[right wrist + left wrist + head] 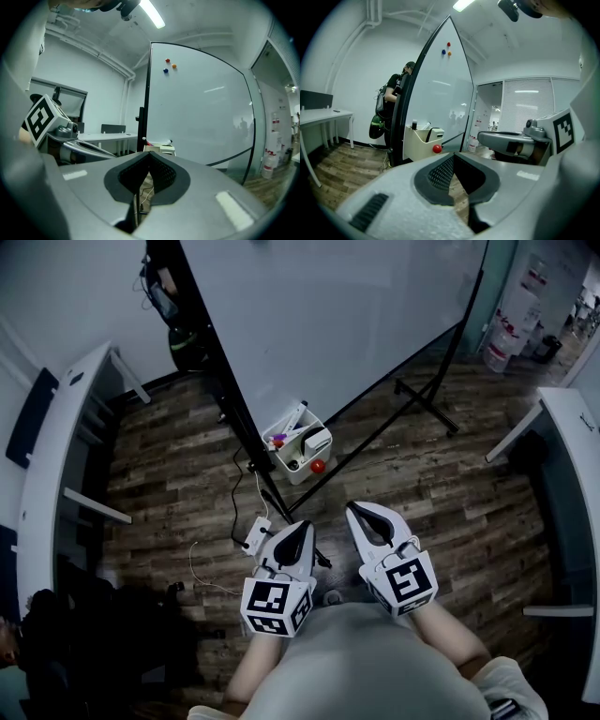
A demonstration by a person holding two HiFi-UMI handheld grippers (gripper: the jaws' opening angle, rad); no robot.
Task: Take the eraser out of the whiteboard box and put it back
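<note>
A white whiteboard box (296, 457) hangs at the lower edge of the whiteboard (328, 324). It holds markers and a white eraser (316, 439) with a black band, and a red ball (318, 466) sits on its front. In the left gripper view the box (418, 144) and eraser (436, 134) lie ahead, left of centre. The right gripper view shows the box (160, 149) just past the jaw tips. My left gripper (302, 524) and right gripper (354, 509) are side by side short of the box, both shut and empty, touching nothing.
The whiteboard's black stand legs (427, 404) spread over the wooden floor. A power strip with a cable (255, 535) lies near the left gripper. White desks stand at the left (56, 446) and right (572, 427). A person in dark clothes (396, 93) stands behind the board.
</note>
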